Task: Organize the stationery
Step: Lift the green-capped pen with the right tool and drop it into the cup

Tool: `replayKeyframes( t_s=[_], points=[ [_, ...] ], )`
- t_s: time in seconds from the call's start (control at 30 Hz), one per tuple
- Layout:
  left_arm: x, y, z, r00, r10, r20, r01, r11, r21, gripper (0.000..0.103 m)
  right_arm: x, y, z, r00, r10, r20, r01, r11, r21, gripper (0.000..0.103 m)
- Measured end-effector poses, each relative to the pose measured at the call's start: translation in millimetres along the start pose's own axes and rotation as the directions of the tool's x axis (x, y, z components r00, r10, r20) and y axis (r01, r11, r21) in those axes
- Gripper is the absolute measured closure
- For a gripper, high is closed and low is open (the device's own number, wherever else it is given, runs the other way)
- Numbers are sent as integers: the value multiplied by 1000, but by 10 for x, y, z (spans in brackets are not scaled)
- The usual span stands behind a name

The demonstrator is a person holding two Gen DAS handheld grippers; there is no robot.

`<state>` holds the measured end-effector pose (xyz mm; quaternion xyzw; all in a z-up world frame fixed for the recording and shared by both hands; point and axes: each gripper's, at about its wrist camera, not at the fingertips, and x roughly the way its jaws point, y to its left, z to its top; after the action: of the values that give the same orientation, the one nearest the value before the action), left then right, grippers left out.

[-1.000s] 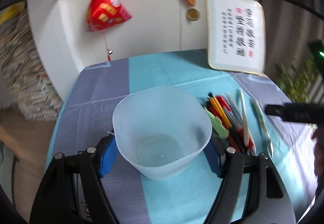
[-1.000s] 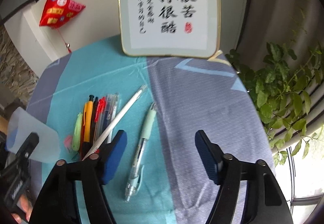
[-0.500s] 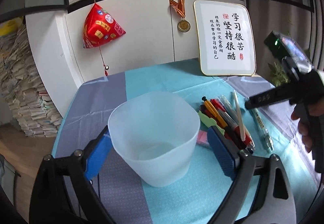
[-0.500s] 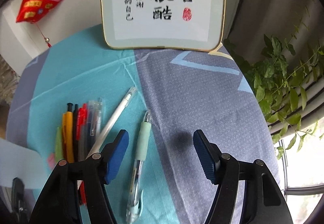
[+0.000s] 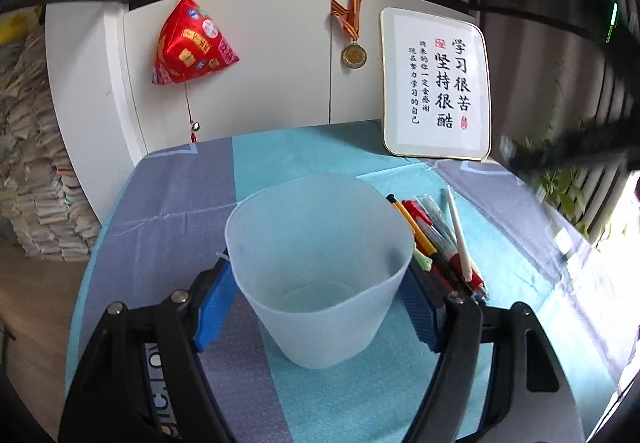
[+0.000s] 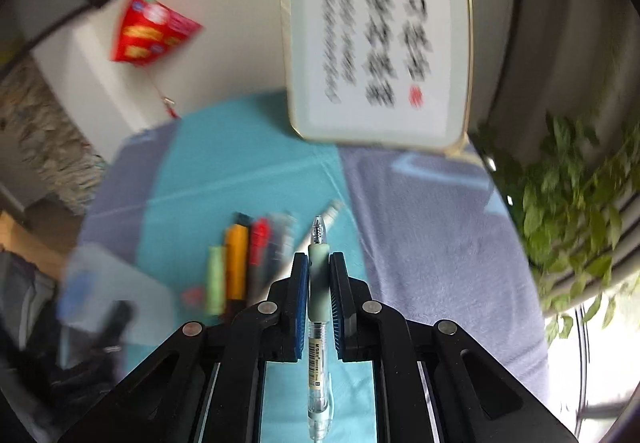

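Observation:
A translucent white cup (image 5: 320, 271) stands upright on the blue and grey tablecloth (image 5: 180, 211). My left gripper (image 5: 318, 307) is closing on it, its blue pads pressed against both sides. Just right of the cup lies a row of several pens (image 5: 436, 239). My right gripper (image 6: 319, 263) is closing on a gel pen (image 6: 318, 355) with a pale green grip; its pads pinch the grip and the tip points away from me. That pen hangs above the cloth, right of the pen row (image 6: 248, 263). The cup (image 6: 116, 283) is a blur at the left.
A framed calligraphy board (image 5: 436, 83) leans on the white cabinet at the table's back right. A red pouch (image 5: 192, 43) and a medal (image 5: 354, 55) hang on the cabinet. A leafy plant (image 6: 568, 203) is past the right edge, and stacked papers (image 5: 36, 179) are at the left.
My right gripper has shut on the green-grip pen and lifted it off the cloth. My left gripper's pads stood off the cup half a second ago and now press on it again.

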<state>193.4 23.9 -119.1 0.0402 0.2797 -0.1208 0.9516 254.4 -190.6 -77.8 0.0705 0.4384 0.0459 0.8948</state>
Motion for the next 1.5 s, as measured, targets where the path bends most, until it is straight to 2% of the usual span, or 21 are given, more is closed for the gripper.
replayKeyframes(
  t_s=[0.13, 0.27, 0.33, 0.5, 0.67, 0.77, 0.87, 1.07, 1.17, 1.3, 1.5],
  points=[
    [-9, -34, -27, 1000, 0, 13, -1, 1000, 31, 30, -436, 211, 88, 990, 92, 107, -87, 995, -55, 92],
    [-21, 21, -33, 999, -36, 16, 35, 999, 4, 30, -728, 508, 234, 955, 232, 186, -210, 969, -129, 92],
    [-27, 31, -33, 999, -39, 18, 39, 999, -5, 30, -714, 701, 306, 941, 274, 197, -243, 956, -167, 92],
    [-26, 4, -34, 999, -36, 17, 36, 999, 3, 30, -450, 1144, 429, 920, 363, 146, -326, 918, -227, 92],
    [-20, -4, -30, 999, -36, 14, 36, 999, 8, 30, -310, 1424, 477, 890, 427, 162, -377, 887, -266, 92],
    [-18, 2, -29, 999, -36, 14, 36, 999, 7, 30, -142, 1497, 433, 889, 429, 162, -375, 883, -283, 92],
    [-20, -5, -33, 999, -34, 14, 34, 999, 9, 30, -50, 1463, 335, 905, 399, 147, -347, 893, -286, 92],
    [-15, -10, -36, 1000, -12, 13, 11, 1000, 18, 30, -17, 1190, 83, 925, 357, 127, -316, 912, -261, 92],
    [-18, -24, -43, 1000, 6, 17, -6, 999, 33, 30, -40, 1072, 4, 919, 379, 113, -345, 909, -235, 92],
    [-24, 8, -67, 999, 27, 28, -28, 999, 42, 30, -63, 1108, -32, 919, 379, 103, -343, 902, -261, 92],
    [4, 65, -69, 1000, 6, 14, -7, 1000, 15, 30, 21, 1111, -47, 917, 396, 47, -374, 896, -240, 92]
  ],
)
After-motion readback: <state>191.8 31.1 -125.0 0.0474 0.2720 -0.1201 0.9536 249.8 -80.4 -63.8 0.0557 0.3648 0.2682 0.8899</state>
